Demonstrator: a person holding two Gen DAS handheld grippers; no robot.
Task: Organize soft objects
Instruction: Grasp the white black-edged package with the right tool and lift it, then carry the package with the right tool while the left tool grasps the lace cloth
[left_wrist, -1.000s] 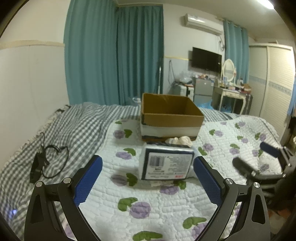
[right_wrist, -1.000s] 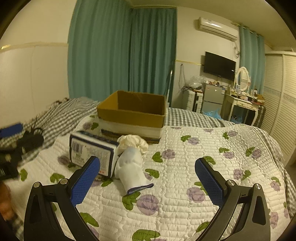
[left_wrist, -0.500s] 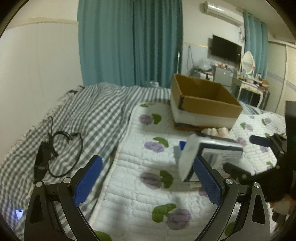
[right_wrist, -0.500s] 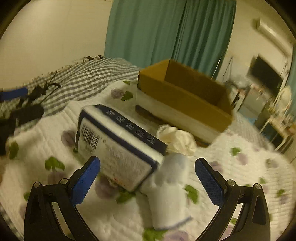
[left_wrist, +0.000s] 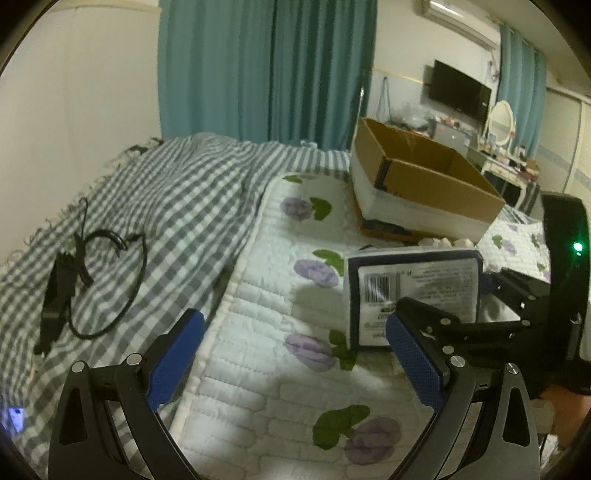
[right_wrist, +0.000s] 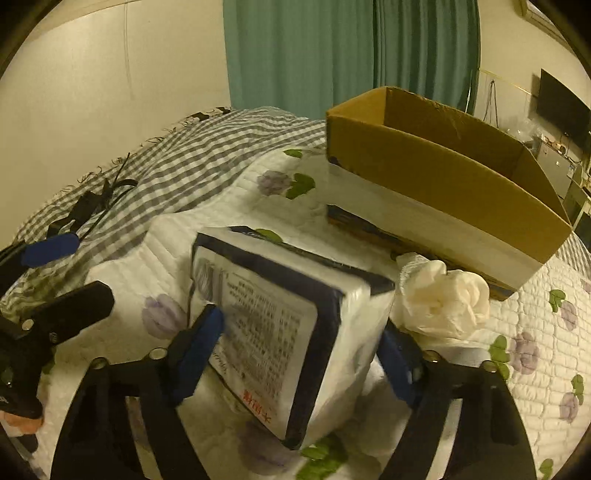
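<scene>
1. Tissue pack (right_wrist: 291, 328), a soft white block in dark-bordered wrap with a printed label and barcode, sits tilted on the floral quilt (right_wrist: 535, 332), in front of the cardboard box.
2. Right gripper (right_wrist: 299, 343) has its two blue-padded fingers pressed against opposite sides of the pack, clamped on it; in the left wrist view the same pack (left_wrist: 413, 291) shows its barcode face with the right gripper's black frame just behind it.
3. Cream-white crumpled soft item (right_wrist: 443, 302) lies just beside the pack, between it and the box.
4. Another white soft piece with a bluish edge lies partly hidden under the right gripper's finger; what it is cannot be told.
5. Cardboard box (right_wrist: 443, 177), open-topped and brown with a white lower band, stands on the quilt behind these things.
6. Left gripper (left_wrist: 291, 365) hovers over the quilt with its jaws wide apart, holding nothing.
7. Grey checked blanket (left_wrist: 177, 206) covers the far left of the bed, with a black cable and adapter (left_wrist: 74, 280) lying on it.
8. Teal curtains (left_wrist: 266, 66) hang behind the bed.
</scene>
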